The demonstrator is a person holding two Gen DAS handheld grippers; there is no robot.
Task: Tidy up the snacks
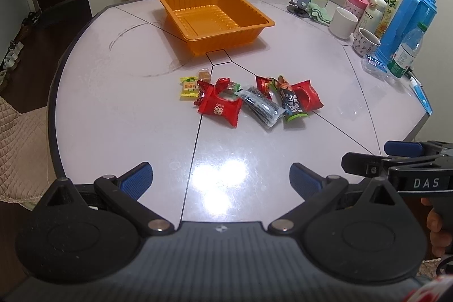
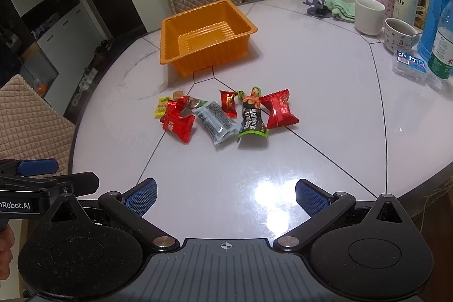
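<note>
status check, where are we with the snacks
Left gripper and right gripper open, empty, short of the pile. Snack packets loose on table; orange tray empty. Path clear.

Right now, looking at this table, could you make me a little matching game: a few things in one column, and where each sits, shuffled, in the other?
Things:
1. orange tray
2. yellow snack packet
3. blue thermos jug
4. left gripper

Places:
A. right edge of the table, by the water bottle
B. left end of the snack row
C. near table edge, open and empty
D. beyond the snacks, empty

Pairs: 1-D, 2-B, 3-A, 4-C
</note>
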